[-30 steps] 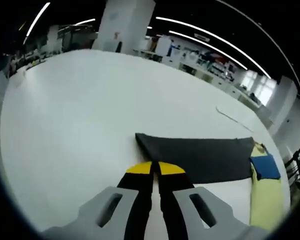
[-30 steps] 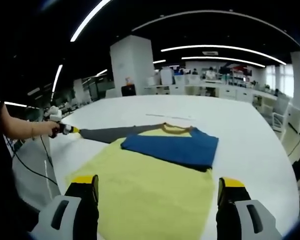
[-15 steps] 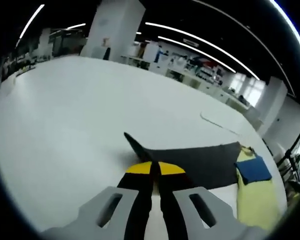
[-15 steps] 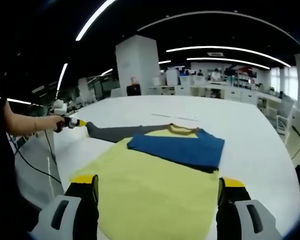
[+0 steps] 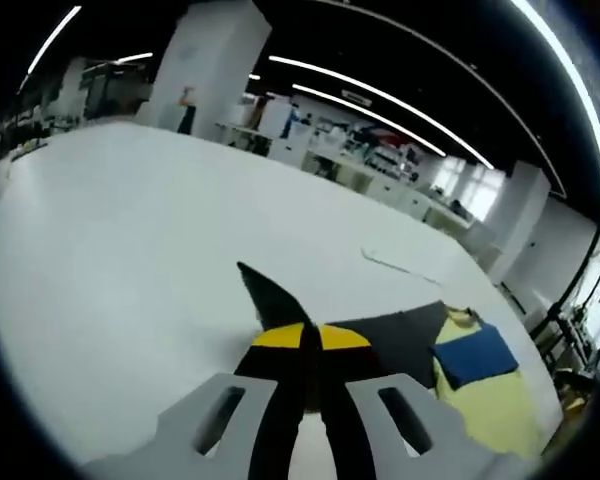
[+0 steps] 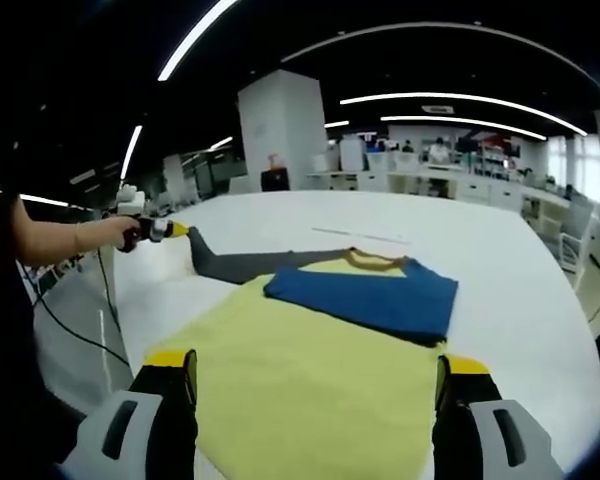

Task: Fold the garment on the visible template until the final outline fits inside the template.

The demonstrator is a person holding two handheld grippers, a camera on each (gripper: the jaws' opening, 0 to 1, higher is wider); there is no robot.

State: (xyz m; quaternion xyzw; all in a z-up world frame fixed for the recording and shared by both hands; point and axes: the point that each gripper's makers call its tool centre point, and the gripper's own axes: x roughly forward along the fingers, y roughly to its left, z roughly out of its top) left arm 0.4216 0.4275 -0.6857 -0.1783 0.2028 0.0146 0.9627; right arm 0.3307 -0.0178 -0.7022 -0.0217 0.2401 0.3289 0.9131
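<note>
In the left gripper view, the left gripper [image 5: 305, 340] has its yellow-tipped jaws pressed together on the cuff end of the dark grey sleeve [image 5: 385, 335], whose corner sticks up as a dark point just above the jaw tips. The sleeve runs from the jaws off to the right across the white table [image 5: 130, 230] to the body of the garment [image 5: 485, 400], a pale yellow shirt with a blue sleeve [image 5: 472, 352] folded over it. A thin line, probably a template marking [image 5: 400, 266], lies on the tabletop beyond the sleeve, though it is too faint to be sure.

In the right gripper view, the right gripper [image 6: 315, 375] hangs above the near hem of the yellow shirt [image 6: 300, 370] with its jaws spread wide apart and nothing between them. The shirt lies flat on the table [image 6: 500, 250], neckline away from the camera. The blue sleeve [image 6: 365, 295] lies folded across its chest. The grey sleeve [image 6: 255, 264] stretches out to the left, its end lifted off the table where the left gripper [image 6: 176, 230] pinches it, held in the person's hand [image 6: 115, 236]. The faint line [image 6: 355, 235] shows on the table just past the collar. Desks and ceiling strip lights fill the office behind.
</note>
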